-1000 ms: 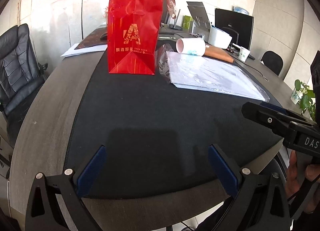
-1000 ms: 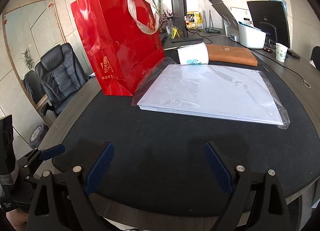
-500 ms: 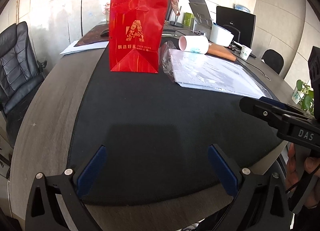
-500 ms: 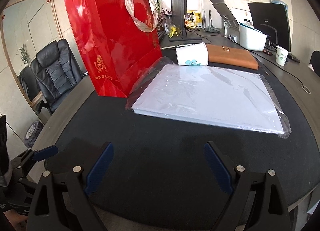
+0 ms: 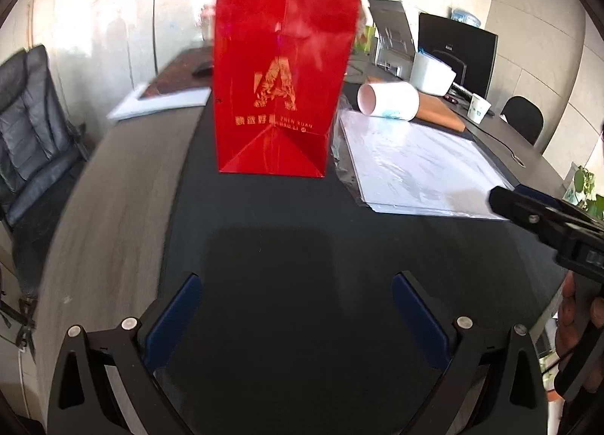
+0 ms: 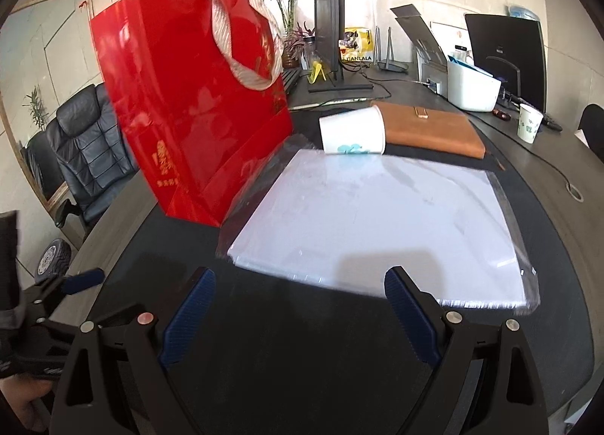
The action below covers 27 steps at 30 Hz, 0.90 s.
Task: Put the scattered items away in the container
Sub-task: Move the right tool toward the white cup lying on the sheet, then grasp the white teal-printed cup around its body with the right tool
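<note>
Here's the red bag, standing upright on the black mat, glossy, with a gold letter A and gold lettering low on its narrow side. From the right wrist view its broad face shows, with a striped grey-white ribbon handle drooping over the front, and the top stands open.

Just beside the bag lies a flat stack of white sheets in a clear plastic sleeve; the loose edge of the plastic touches the bag's foot. At the stack's far edge a white paper cup lies on its side, a blue-green print on its wall. Behind the cup sits a brown leather notebook with a small metal clasp.

The left gripper hangs over bare mat in front of the bag, blue pads spread wide, nothing between them. The right gripper hovers at the near edge of the sleeved sheets, fingers equally wide apart, gripping nothing. A black office chair stands off the table's left side.
</note>
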Available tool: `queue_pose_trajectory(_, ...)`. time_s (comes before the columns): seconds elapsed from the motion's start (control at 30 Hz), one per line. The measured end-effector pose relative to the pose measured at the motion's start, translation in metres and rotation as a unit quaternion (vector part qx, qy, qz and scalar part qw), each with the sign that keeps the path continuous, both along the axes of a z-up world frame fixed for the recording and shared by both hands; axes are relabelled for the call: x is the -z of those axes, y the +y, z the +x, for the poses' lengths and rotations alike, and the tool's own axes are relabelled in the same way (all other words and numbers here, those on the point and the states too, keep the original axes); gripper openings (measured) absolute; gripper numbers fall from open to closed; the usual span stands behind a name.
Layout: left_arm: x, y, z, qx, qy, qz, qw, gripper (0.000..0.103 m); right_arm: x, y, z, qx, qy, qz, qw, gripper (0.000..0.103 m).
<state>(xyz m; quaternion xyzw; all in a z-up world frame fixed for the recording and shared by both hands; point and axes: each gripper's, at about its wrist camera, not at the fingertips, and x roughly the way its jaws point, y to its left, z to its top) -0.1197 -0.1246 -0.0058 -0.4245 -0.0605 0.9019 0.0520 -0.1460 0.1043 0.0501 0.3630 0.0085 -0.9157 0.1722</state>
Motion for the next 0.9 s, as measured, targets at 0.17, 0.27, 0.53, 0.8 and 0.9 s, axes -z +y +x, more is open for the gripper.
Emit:
queue_pose_trajectory(0.17,0.008,-0.011,-0.029,-0.024,-0.012,0.014,0.9995,0.103,-0.006,0.0,-0.031,0.016,-0.002,0.016,1.0,0.094)
queue_pose_trajectory(0.27,0.007,-0.013,-0.038,-0.026,0.0,0.008,0.9996,0.103,-0.009,0.0,-0.058,0.021,-0.003,0.017,1.0,0.094)
queue_pose_trajectory(0.53,0.019,-0.013,-0.053,-0.026,-0.002,0.014,0.9996,0.103,-0.011,-0.015,-0.122,0.019,-0.002,0.039,0.999,0.094)
queue_pose_trajectory(0.8,0.023,-0.009,-0.058,-0.026,-0.013,0.006,0.9996,0.103,-0.004,-0.029,-0.177,0.022,-0.021,0.059,0.998,0.094)
queue_pose_trajectory(0.9,0.026,0.002,-0.061,-0.026,-0.023,-0.031,0.9989,0.103,0.0,-0.034,-0.192,0.026,-0.023,0.07,0.997,0.094)
